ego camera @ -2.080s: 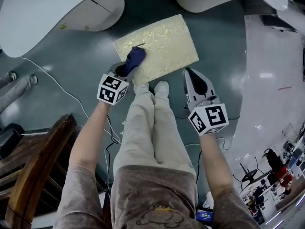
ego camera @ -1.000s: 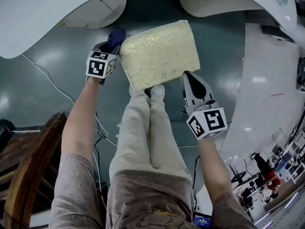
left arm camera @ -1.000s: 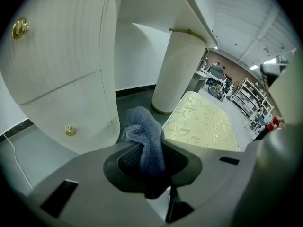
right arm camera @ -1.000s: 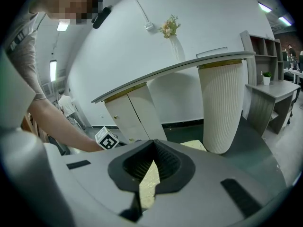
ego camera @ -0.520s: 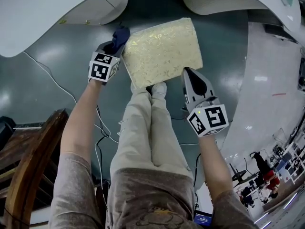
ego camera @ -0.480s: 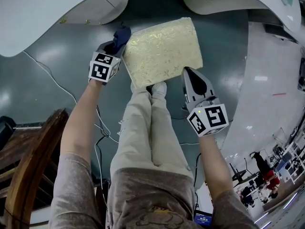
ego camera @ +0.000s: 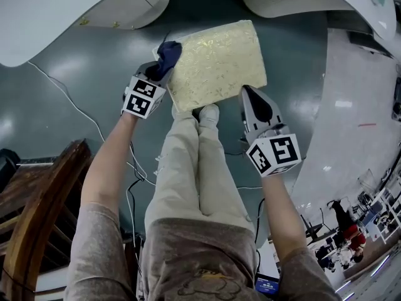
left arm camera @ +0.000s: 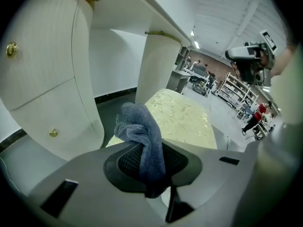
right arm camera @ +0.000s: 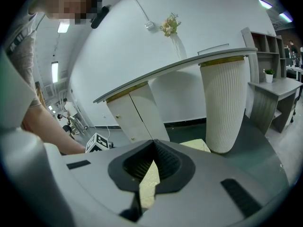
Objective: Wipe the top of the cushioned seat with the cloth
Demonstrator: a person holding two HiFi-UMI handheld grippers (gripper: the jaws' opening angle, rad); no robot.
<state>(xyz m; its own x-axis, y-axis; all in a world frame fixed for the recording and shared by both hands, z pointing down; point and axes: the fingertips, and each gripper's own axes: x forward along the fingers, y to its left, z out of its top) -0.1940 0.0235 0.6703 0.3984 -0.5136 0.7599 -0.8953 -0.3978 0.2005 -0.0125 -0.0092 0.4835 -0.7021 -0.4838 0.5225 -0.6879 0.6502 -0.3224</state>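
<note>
Now: left gripper (ego camera: 157,75) jaws clamped on the blue cloth (ego camera: 169,53), which sits at the upper-left corner of the cushioned seat (ego camera: 219,61), upper centre of head view. Right gripper (ego camera: 247,94) jaws together, empty, just beside seat's lower-right corner.

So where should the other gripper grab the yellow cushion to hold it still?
Probably its near right corner, coming from the person's side. The cushioned seat is a flat slab with its side edge bare there, the empty right gripper is beside it, and the cloth is at the far left.
</note>
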